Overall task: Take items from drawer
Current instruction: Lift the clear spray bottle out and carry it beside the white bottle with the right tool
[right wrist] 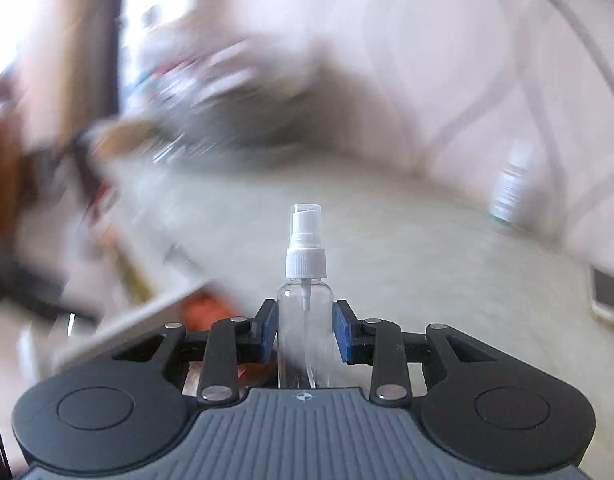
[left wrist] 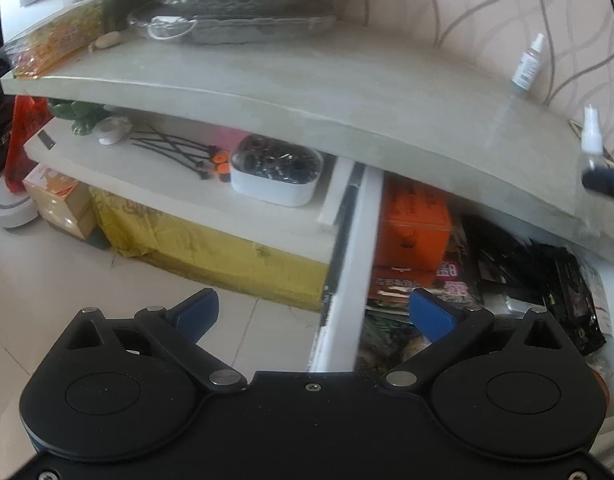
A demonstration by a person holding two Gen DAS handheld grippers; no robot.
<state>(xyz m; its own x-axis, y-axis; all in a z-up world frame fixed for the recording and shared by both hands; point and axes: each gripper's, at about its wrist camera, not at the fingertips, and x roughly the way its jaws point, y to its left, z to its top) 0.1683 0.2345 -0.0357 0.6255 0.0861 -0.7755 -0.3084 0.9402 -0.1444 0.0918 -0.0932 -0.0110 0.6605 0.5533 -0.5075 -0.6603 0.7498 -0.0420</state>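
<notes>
My right gripper is shut on a clear plastic spray bottle with a white pump cap, held upright between the blue pads over the grey tabletop. In the left wrist view that bottle's white cap and the right gripper show at the table's right edge. My left gripper stands open with nothing between its blue pads, above the white front wall of the open drawer. The drawer holds an orange box, printed packets and dark packets.
A small dropper bottle stands on the grey tabletop near the wall. A glass bowl and dish sit at the back. The lower shelf carries a white box of black parts. A phone lies at right.
</notes>
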